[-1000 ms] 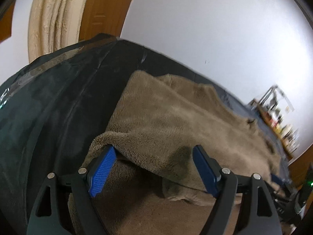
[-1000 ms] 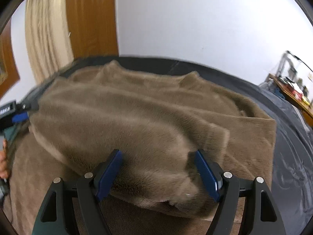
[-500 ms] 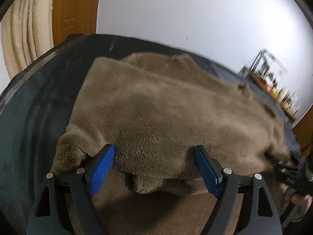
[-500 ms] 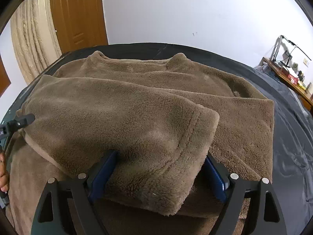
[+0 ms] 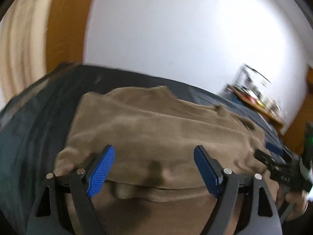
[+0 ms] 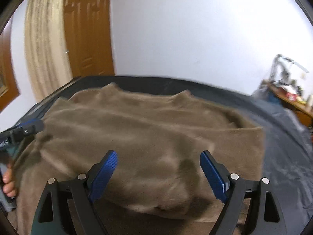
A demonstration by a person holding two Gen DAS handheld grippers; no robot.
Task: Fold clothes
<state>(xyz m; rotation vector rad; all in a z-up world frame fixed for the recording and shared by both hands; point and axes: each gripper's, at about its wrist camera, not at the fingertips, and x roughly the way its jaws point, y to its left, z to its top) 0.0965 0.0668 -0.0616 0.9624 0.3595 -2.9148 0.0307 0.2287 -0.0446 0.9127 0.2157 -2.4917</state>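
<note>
Both grippers are standing spread over the near edge of the brown fleece garment (image 6: 148,137), the left gripper (image 5: 153,168) and right gripper (image 6: 158,171) pinching nothing. The garment is lying folded across the dark bed cover (image 6: 289,156). Judging ahead, the thick folded layer (image 6: 156,195) beside the jaws is risking springing open, or a careless pass is snagging and dragging it toward the white wall (image 6: 195,29) beyond

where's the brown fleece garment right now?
In both wrist views the brown fleece garment lies folded over on the dark bed cover, in front of the white wall, just ahead of both open grippers.
</note>
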